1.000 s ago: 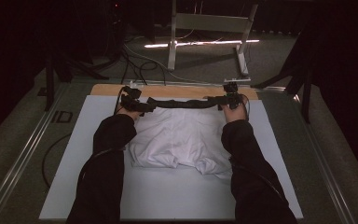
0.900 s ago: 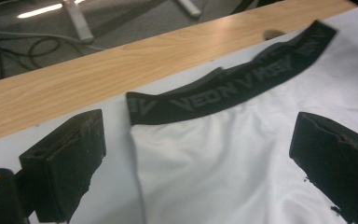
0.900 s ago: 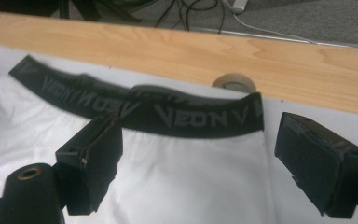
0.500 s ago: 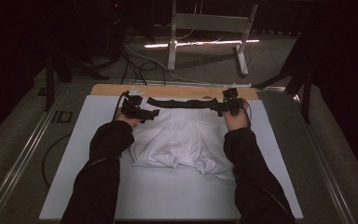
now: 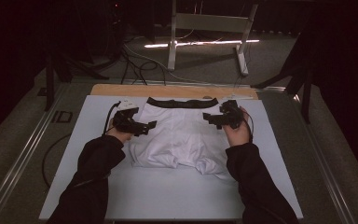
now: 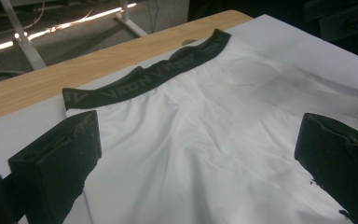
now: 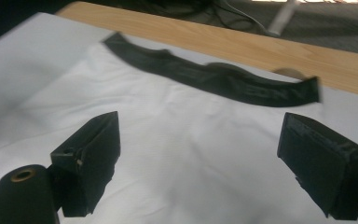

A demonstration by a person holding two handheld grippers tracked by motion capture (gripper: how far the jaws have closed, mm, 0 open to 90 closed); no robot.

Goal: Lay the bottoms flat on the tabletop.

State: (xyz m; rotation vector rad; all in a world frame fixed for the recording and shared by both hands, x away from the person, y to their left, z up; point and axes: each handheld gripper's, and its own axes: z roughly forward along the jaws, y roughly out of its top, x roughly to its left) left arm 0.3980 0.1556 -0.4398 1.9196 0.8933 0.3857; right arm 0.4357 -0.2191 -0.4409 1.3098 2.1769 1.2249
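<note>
White underwear with a black lettered waistband lies flat on the white table top, waistband at the far side. My left gripper hovers at the garment's left edge, jaws wide apart and holding nothing. In the left gripper view the white cloth and waistband spread out beyond the left gripper. My right gripper sits at the garment's right edge, open and empty. The right gripper view has the right gripper over the cloth, with the waistband beyond.
A wooden strip borders the far table edge. Beyond it on the floor stand a metal frame and loose cables. Metal rails run along both table sides. The near part of the table top is bare.
Both grippers have let go of the waistband and pulled back toward me, opening. The garment, stretched and bunched before, now lies spread flat.
</note>
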